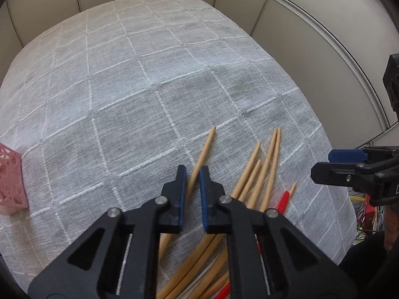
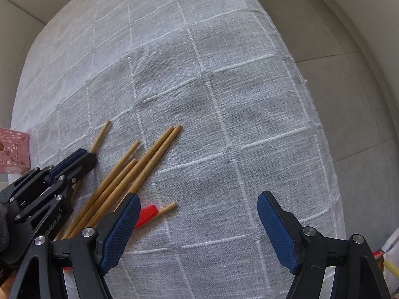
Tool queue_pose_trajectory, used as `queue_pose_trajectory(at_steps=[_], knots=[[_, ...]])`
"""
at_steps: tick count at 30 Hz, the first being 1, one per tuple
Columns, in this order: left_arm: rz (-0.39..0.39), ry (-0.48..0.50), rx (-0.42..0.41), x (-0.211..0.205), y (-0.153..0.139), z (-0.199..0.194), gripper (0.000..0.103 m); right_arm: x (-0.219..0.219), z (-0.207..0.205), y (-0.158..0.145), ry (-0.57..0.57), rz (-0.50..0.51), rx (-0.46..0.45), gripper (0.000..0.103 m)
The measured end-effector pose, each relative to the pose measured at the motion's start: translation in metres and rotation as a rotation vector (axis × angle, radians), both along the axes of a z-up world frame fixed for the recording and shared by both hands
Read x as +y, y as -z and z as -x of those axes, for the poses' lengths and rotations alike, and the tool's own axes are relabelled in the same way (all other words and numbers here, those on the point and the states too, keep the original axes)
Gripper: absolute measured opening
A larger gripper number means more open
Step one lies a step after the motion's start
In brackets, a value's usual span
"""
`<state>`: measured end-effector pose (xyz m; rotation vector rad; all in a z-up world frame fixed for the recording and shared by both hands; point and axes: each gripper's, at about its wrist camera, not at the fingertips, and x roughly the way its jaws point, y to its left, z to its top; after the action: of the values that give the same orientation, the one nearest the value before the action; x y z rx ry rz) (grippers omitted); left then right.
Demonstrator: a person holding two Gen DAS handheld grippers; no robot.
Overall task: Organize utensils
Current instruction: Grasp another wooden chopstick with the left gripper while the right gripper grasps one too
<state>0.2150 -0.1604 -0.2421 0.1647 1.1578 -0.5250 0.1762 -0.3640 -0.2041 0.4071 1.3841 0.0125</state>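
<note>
Several bamboo chopsticks (image 1: 259, 172) lie fanned on the grey checked tablecloth (image 1: 149, 87); they also show in the right wrist view (image 2: 139, 172). One has a red paper sleeve (image 2: 147, 214). My left gripper (image 1: 192, 174) has its jaws nearly closed around the leftmost chopstick (image 1: 203, 153), which passes between the blue pads (image 1: 203, 194). It also shows in the right wrist view (image 2: 79, 159). My right gripper (image 2: 199, 224) is wide open and empty above the cloth, right of the chopsticks; it also shows in the left wrist view (image 1: 334, 164).
A pink perforated holder (image 1: 11, 179) stands at the table's left edge, also in the right wrist view (image 2: 13, 149). Beige wall panels (image 1: 311, 37) surround the table. The table's right edge drops to the floor (image 2: 349, 99). Colourful clutter (image 1: 369, 214) lies beyond the right edge.
</note>
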Motion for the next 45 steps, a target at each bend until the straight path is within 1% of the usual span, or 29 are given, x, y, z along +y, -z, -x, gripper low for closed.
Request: queue_pose_trajectory(at_steps=[3,7,10,12,13,15,17,19,23,24,27,34,38,41,42,43,45], knots=[[-0.020,-0.043,0.007,0.007,-0.003,-0.004,0.011,0.001,-0.005,0.002,0.000,-0.002,0.003,0.081],[-0.017,-0.108,0.022,0.024,-0.010,-0.007,0.011,0.005,-0.010,0.006,0.001,-0.017,0.005,0.080],[-0.027,-0.132,0.007,0.039,-0.017,-0.004,0.010,0.008,-0.015,0.008,0.008,-0.037,0.002,0.070],[-0.026,-0.138,0.001,0.046,-0.021,-0.002,0.010,0.010,-0.018,0.008,0.026,-0.075,-0.004,0.054],[-0.025,-0.140,-0.002,0.049,-0.023,-0.001,0.010,0.011,-0.019,0.007,0.035,-0.105,-0.008,0.050],[-0.026,-0.142,-0.007,0.053,-0.027,0.001,0.009,0.014,-0.024,0.006,0.051,-0.176,-0.018,0.036],[-0.026,-0.144,-0.012,0.058,-0.029,0.003,0.009,0.019,-0.028,0.006,0.057,-0.227,-0.019,0.031],[-0.028,-0.145,-0.014,0.063,-0.032,0.006,0.009,0.027,-0.033,0.006,0.049,-0.239,-0.016,0.029],[-0.021,-0.147,-0.018,0.078,-0.039,0.014,0.008,0.045,-0.046,0.011,0.019,-0.215,-0.008,0.026],[-0.020,-0.149,-0.019,0.077,-0.035,0.010,0.008,0.048,-0.049,0.014,0.019,-0.196,-0.002,0.026],[-0.014,-0.157,-0.024,0.083,-0.039,0.012,0.008,0.054,-0.054,0.020,0.022,-0.128,0.003,0.026],[-0.024,-0.171,-0.050,0.095,-0.048,0.012,0.007,0.085,-0.065,0.018,-0.008,-0.050,-0.044,0.026],[-0.035,-0.185,-0.066,0.099,-0.049,0.012,0.007,0.107,-0.074,0.015,-0.023,0.040,-0.062,0.025],[-0.048,-0.197,-0.078,0.102,-0.049,0.011,0.007,0.114,-0.077,0.013,0.002,0.091,-0.064,0.021],[-0.053,-0.201,-0.082,0.103,-0.048,0.011,0.007,0.118,-0.078,0.013,0.008,0.104,-0.068,0.016],[-0.057,-0.204,-0.082,0.104,-0.047,0.010,0.007,0.121,-0.079,0.014,0.015,0.106,-0.074,0.014],[-0.046,-0.202,-0.063,0.106,-0.043,0.007,0.007,0.131,-0.082,0.016,0.032,0.114,-0.083,0.013]])
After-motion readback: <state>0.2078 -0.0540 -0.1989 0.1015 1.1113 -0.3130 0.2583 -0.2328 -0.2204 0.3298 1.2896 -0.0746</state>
